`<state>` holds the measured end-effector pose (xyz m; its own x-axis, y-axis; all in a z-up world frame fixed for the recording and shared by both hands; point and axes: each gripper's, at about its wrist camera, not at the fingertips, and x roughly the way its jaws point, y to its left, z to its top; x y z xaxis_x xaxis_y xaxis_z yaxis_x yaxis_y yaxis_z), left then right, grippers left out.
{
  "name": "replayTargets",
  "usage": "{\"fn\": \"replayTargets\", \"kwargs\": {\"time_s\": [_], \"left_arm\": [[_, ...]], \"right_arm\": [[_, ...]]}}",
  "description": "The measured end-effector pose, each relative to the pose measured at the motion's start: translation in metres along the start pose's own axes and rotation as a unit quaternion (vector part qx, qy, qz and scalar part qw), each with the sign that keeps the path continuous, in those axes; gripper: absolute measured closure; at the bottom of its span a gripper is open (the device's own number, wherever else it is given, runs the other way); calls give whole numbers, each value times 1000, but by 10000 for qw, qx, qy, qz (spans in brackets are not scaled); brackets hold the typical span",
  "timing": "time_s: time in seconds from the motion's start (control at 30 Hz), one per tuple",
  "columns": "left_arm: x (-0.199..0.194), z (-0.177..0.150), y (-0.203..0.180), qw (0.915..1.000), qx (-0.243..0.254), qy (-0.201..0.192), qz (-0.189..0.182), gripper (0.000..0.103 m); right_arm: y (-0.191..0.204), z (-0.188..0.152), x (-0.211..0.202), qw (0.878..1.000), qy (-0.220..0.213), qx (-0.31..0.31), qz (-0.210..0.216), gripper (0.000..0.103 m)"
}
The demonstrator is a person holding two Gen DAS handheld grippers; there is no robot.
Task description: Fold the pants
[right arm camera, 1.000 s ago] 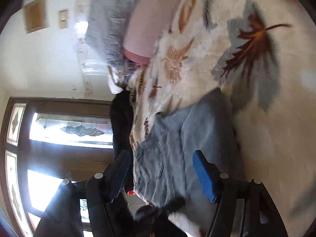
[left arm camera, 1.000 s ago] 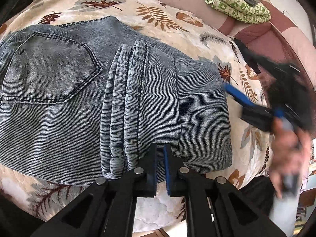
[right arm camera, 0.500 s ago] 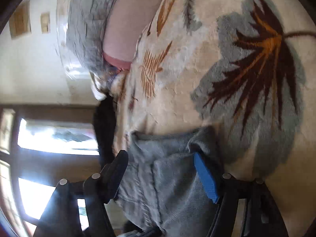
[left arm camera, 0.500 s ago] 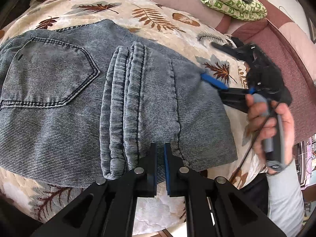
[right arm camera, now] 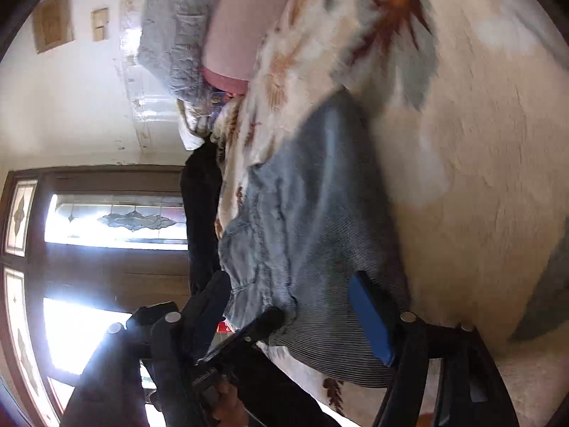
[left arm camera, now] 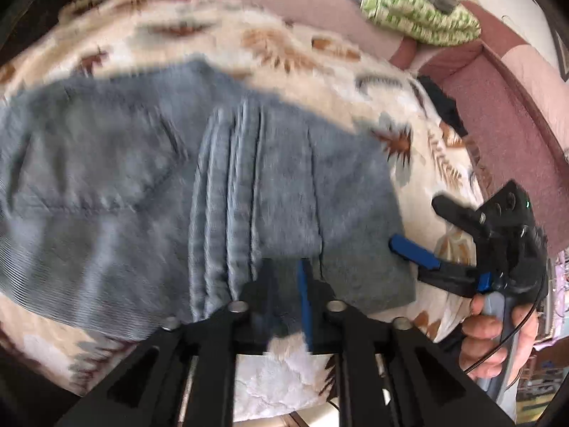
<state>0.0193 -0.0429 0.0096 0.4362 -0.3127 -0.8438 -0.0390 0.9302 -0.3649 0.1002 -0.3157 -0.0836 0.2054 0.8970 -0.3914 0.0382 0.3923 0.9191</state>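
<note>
Now folded jeans (left arm camera: 270, 192) lying near bed (left arm camera: 419, 163) edge. Left tongs (left arm camera: 284, 277) slightly apart, straddling near hem. Right tongs (right arm camera: 298, 316) wide open around corner, gripping nothing. Probably thick, heavy, floppy denim; best taken by stacked edges.

right tongs (right arm camera: 295, 316) gape wide around the folded jeans' (right arm camera: 313, 220) edge.

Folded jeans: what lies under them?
The jeans lie on a leaf-print blanket, visible all around their edges. Whatever sits beneath the denim itself is covered.
</note>
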Motion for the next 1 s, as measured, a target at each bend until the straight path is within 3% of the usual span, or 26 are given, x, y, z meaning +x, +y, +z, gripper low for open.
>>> {"fn": "replayTargets", "kwargs": {"time_s": [0.1, 0.13, 0.23, 0.3, 0.37, 0.43, 0.5, 0.63, 0.83, 1.0], "left_arm": [[-18, 12, -3, 9989, 70, -472, -19, 61], [-15, 15, -2, 9990, 45, -451, 30, 58], [26, 8, 2, 9984, 149, 259, 488, 60], [31, 1, -3, 9961, 527, 94, 696, 59], [26, 1, -7, 9956, 565, 51, 743, 59], [21, 8, -6, 9971, 442, -32, 612, 59], [20, 17, -4, 9977, 347, -165, 555, 59], [39, 20, -1, 9968, 430, 14, 677, 55], [-2, 12, 0, 9970, 403, -522, 398, 54], [-56, -4, 51, 9937, -181, -1077, 254, 51]], "right_arm": [[-11, -4, 3, 9999, 51, 102, 117, 28], [-10, -5, 1, 9998, 76, 94, 128, 28], [-5, -7, -4, 9997, 97, 122, 202, 28], [3, -11, -8, 9991, 91, 75, 396, 28], [15, -16, -9, 9984, 162, -113, 532, 28], [15, -19, -6, 9981, 339, -250, 446, 27], [0, -20, 10, 9979, 634, -160, -17, 27], [2, -19, 2, 9986, 484, -158, 150, 29], [13, -17, -12, 9992, 153, -315, 207, 29], [43, -4, -7, 9987, -70, -492, 114, 29]]}}
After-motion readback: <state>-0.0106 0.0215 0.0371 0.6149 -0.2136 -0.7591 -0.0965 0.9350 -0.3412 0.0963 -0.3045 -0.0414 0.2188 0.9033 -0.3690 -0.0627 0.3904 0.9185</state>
